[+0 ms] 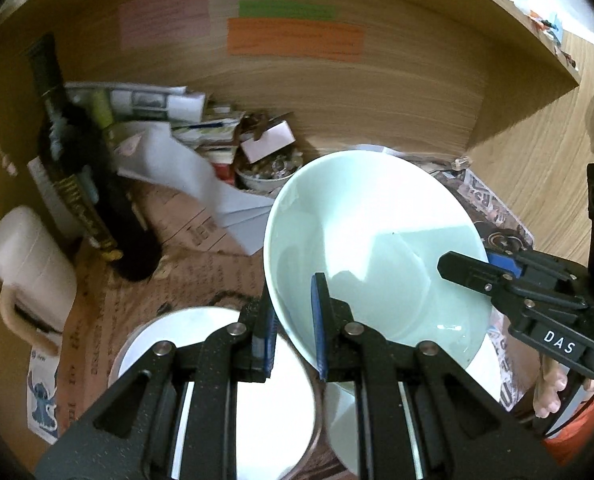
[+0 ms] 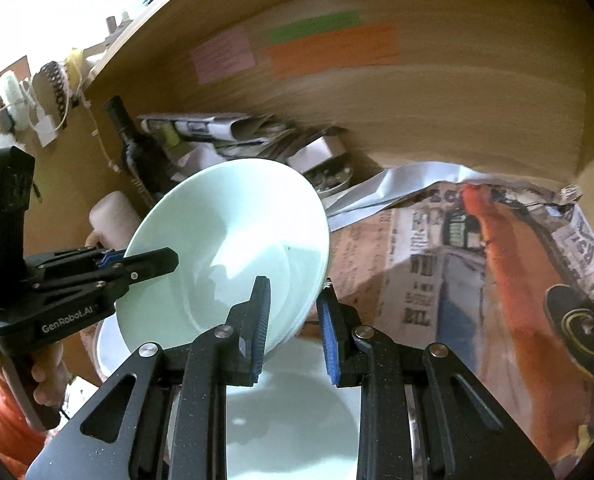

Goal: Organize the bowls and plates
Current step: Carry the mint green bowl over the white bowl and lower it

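Pale green porcelain is being carried: a shallow bowl is held tilted above the newspaper-lined shelf, pinched at opposite rims by both tools. The left gripper is clamped on the near-left rim, the right gripper on the other edge, each set of jaws pressed onto the wall. Below, a white plate and a second pale dish are seen. The transfer step is judged to be under way; next, the bowl must be levelled over its stack, lowered evenly, and both grips released together.
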Motion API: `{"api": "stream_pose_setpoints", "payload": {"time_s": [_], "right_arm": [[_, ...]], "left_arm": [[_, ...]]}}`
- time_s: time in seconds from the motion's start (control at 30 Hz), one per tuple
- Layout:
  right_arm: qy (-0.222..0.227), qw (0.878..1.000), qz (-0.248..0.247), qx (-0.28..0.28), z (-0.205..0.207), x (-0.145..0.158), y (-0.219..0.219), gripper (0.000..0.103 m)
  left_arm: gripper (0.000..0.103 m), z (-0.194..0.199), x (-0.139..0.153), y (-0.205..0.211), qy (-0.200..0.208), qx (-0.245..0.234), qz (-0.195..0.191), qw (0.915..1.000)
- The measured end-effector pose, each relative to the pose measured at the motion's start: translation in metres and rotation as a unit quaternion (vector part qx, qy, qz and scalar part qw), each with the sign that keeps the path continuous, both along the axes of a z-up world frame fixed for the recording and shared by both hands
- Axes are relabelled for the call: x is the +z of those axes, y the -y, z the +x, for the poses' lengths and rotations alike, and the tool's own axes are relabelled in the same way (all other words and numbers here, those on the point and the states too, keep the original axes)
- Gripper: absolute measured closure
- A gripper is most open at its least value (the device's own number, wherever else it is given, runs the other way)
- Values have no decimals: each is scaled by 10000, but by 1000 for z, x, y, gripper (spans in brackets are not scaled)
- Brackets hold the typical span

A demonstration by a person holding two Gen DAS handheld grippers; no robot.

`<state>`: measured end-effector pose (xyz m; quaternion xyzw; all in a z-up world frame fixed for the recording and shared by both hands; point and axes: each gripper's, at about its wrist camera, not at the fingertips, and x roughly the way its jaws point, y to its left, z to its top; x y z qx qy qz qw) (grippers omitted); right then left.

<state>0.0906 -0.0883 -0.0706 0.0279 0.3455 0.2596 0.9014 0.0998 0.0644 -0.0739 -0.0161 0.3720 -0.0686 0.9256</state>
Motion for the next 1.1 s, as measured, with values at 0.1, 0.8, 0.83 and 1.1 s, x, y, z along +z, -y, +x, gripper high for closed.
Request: {"api": "stream_pose_setpoints", "payload": {"time_s": [0.1, 0.8, 0.83, 1.1], "right_arm": [[-26, 10000, -13, 86, -5, -3, -10, 81], [-209, 9968, -107, 770, -19, -17, -81, 81], [-217, 9965, -120, 795, -19, -18, -84, 81], [-297, 9946, -190, 974, -22, -24, -100, 81]], "left_arm": [[88, -10, -4, -11, 7, 97, -46, 9999], [88, -56, -18, -78, 25, 806, -225, 9965], [88, -56, -18, -80, 19, 824, -239, 9963], [88, -68, -21, -91, 40, 991, -194, 9949]]}}
